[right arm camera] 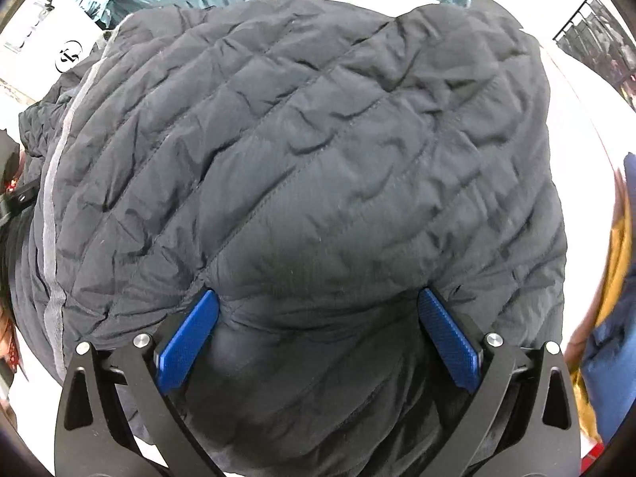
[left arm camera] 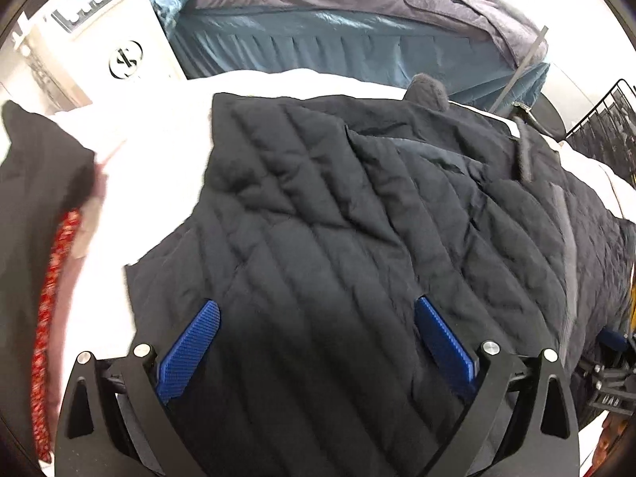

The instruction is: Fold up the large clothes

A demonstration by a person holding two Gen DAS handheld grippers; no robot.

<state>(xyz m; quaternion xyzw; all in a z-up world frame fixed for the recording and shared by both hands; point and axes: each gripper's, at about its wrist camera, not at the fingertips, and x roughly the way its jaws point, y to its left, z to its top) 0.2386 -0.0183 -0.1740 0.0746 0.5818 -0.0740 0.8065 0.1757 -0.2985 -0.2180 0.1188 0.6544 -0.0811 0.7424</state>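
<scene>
Jacket position: I see the quilted black jacket (left arm camera: 357,206) spread on the white work surface (left arm camera: 159,135), hem toward 6 o'clock.
Left gripper (left arm camera: 316,342): jaws wide, nothing held, over the hem.
Right gripper (right arm camera: 318,330): jaws wide, padding bulging between the blue pads (right arm camera: 190,338), not clamped.
Procedure: I judge both should pinch the hem evenly, taking all layers.
Hazard: clothes pile (left arm camera: 35,214) at 9 o'clock; I keep clear.

We see the quilted jacket (left arm camera: 357,206) spread on the table (left arm camera: 159,147), a pile of clothes (left arm camera: 43,238) to its left, another heap (right arm camera: 612,298) to its right, and the bed (left arm camera: 338,28) behind.
</scene>
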